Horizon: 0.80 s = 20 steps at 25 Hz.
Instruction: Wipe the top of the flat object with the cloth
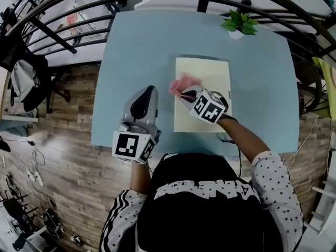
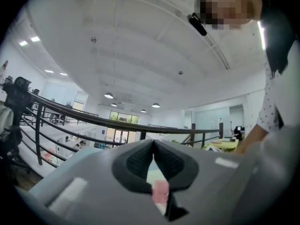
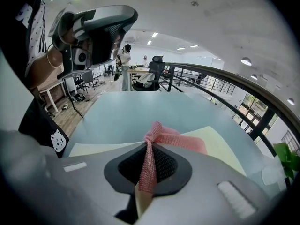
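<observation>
The right gripper [image 3: 148, 150] pinches the pink mesh cloth [image 3: 180, 138], hiding part of the pale-yellow flat rectangular board [image 1: 205, 72]; the left gripper [image 2: 153, 143] is pressed together, empty.

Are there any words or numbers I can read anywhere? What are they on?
No text reads clearly.
White letters on the person's black top: bent and blurred, unreadable.
Cubes on the left gripper and right gripper: black-and-white square patterns, no words.
White animal-face patch: a picture, no words.

head: steeply down | left: seemingly tilted up | right: low, sharing table [image 1: 136, 62]
</observation>
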Motion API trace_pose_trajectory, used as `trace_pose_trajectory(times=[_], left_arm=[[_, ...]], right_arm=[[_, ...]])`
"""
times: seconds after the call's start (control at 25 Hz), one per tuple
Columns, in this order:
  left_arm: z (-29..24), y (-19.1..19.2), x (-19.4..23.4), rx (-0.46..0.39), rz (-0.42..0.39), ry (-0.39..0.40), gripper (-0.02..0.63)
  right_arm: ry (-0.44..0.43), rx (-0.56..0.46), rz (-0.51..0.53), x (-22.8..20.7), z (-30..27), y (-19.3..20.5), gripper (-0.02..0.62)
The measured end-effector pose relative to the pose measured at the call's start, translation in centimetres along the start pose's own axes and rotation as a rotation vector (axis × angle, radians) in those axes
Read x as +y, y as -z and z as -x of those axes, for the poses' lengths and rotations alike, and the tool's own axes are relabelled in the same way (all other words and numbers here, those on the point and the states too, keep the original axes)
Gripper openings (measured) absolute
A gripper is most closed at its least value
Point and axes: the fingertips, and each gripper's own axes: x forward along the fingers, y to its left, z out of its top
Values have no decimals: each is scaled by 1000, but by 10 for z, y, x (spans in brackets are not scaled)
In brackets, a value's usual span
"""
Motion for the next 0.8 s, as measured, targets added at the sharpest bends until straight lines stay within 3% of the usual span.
trace_pose_trajectory(times=[0.8], left_arm=[[6, -2, -11, -1, -7, 25, 0]], right_arm=[[-149, -10, 0, 81, 16, 1, 14]])
